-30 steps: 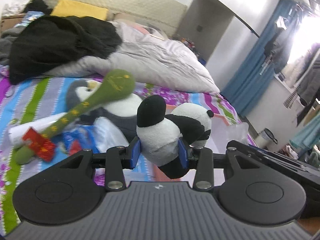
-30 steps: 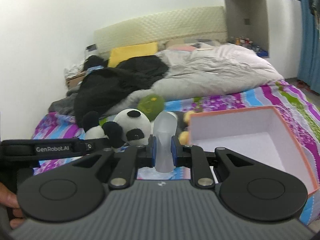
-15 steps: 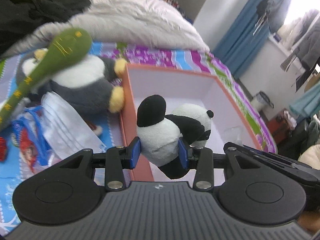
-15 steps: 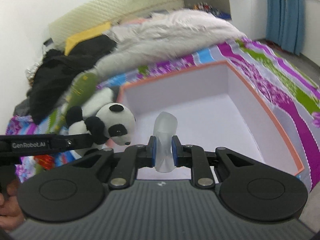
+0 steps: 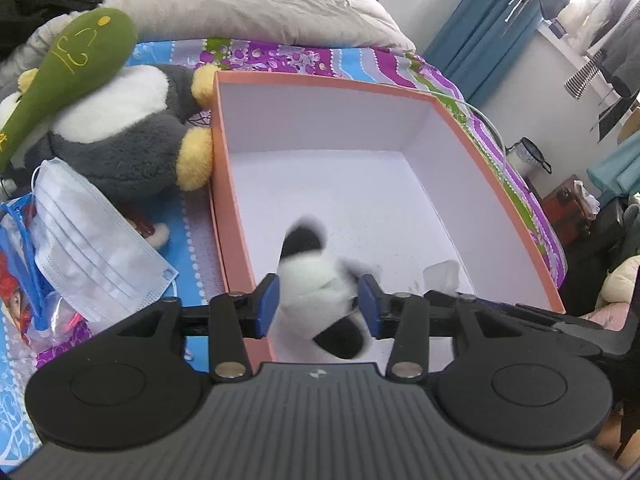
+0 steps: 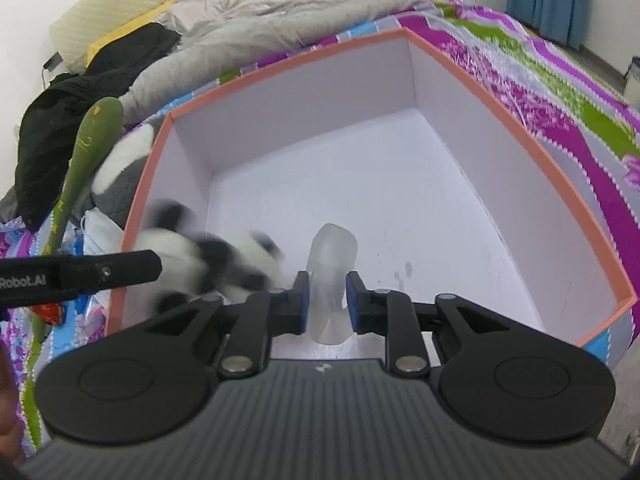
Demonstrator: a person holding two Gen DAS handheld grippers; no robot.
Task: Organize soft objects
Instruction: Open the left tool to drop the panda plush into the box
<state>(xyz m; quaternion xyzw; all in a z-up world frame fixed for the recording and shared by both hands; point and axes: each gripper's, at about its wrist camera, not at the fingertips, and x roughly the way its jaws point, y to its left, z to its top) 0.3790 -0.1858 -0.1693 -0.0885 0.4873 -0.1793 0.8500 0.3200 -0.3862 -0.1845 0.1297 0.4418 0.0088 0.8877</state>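
Note:
An open orange box (image 5: 224, 168) with a white inside lies on the bed, also in the right wrist view (image 6: 520, 136). My left gripper (image 5: 318, 304) stands over its near left corner with its jaws apart; the small panda toy (image 5: 320, 284) is blurred between them and seems to be slipping out. The right wrist view shows the panda (image 6: 208, 260) blurred at the box's left wall. My right gripper (image 6: 327, 300) is over the box, shut on a translucent soft object (image 6: 332, 264).
Left of the box lie a grey and white penguin plush (image 5: 120, 140), a green plush club (image 5: 68, 68), a blue face mask (image 5: 92, 240) and plastic packets (image 5: 20, 264). A grey duvet (image 5: 248, 4) and black clothes (image 6: 80, 92) lie behind.
Both grippers moved forward over the box and tilted down. The left jaws have widened and the panda, firmly held before, is now blurred and dropping. The right grip is unchanged.

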